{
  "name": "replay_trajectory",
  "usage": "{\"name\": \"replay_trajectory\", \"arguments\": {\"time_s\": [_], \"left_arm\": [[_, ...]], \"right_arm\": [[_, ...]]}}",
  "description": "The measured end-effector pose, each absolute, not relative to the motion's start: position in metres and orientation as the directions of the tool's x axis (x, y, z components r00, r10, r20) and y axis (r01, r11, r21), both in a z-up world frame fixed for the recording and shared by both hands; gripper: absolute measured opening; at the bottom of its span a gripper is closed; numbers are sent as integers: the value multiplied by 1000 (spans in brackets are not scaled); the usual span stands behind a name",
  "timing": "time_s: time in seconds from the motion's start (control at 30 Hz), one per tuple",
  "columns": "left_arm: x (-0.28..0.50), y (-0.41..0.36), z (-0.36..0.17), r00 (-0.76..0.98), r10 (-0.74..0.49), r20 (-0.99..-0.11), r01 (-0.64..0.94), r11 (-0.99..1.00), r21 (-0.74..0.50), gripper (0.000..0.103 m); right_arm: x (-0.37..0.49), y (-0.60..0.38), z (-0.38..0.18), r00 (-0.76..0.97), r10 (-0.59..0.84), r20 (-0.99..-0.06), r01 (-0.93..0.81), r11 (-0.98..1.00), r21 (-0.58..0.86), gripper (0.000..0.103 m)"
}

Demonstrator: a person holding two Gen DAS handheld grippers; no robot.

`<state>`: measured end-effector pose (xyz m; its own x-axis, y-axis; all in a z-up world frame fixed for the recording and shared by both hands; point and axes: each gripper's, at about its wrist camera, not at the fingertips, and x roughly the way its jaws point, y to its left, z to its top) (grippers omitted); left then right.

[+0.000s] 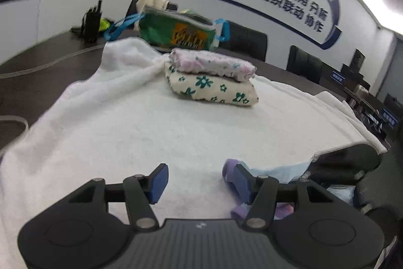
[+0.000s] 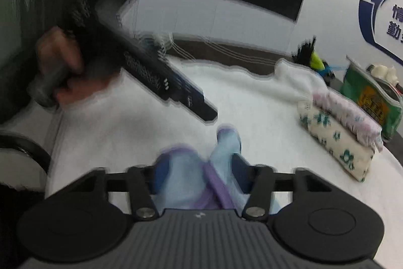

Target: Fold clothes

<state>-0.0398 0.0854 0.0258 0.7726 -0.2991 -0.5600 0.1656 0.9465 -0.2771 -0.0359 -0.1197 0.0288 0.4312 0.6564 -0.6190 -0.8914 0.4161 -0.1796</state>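
1. Two hand-held grippers share one job: the right hand-held gripper (image 2: 200,174) pinches a light-blue garment with purple trim (image 2: 221,158) between its pads, low over the white towel (image 2: 252,102) on the counter (image 1: 45,52).
2. Left hand-held gripper (image 1: 199,180) is spread and holds nothing; the garment's purple edge (image 1: 228,169) sits just beside its finger at 3 o'clock.
3. Risk: the cloth is bunched in the pinch, so a fold made from here could come out crooked or trap a crease.
4. Risk: the right view is blurred by motion, and a fast swing could pull the thin fabric out of the pads.
5. Risk: two folded floral pieces (image 1: 211,77) stand stacked at 12 o'clock; a wide sweep might topple them.
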Motion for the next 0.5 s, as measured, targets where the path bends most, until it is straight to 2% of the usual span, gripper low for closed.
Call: {"name": "replay_trajectory", "arguments": {"time_s": [0.23, 0.3, 0.37, 0.5], "left_arm": [[-45, 88, 19, 771, -293, -565, 132, 942, -307, 56], [-45, 89, 17, 773, -281, -568, 117, 944, -307, 56], [-46, 92, 16, 777, -267, -570, 98, 946, -310, 56], [-48, 99, 14, 783, -239, -574, 58, 947, -315, 56]], "right_arm": [[-32, -103, 19, 427, 606, -671, -877, 457, -146, 31], [-30, -100, 18, 411, 612, -676, -876, 470, -107, 20], [-34, -98, 17, 430, 597, -678, -869, 477, -131, 8], [-44, -97, 23, 497, 576, -649, -820, 557, -135, 4]]}}
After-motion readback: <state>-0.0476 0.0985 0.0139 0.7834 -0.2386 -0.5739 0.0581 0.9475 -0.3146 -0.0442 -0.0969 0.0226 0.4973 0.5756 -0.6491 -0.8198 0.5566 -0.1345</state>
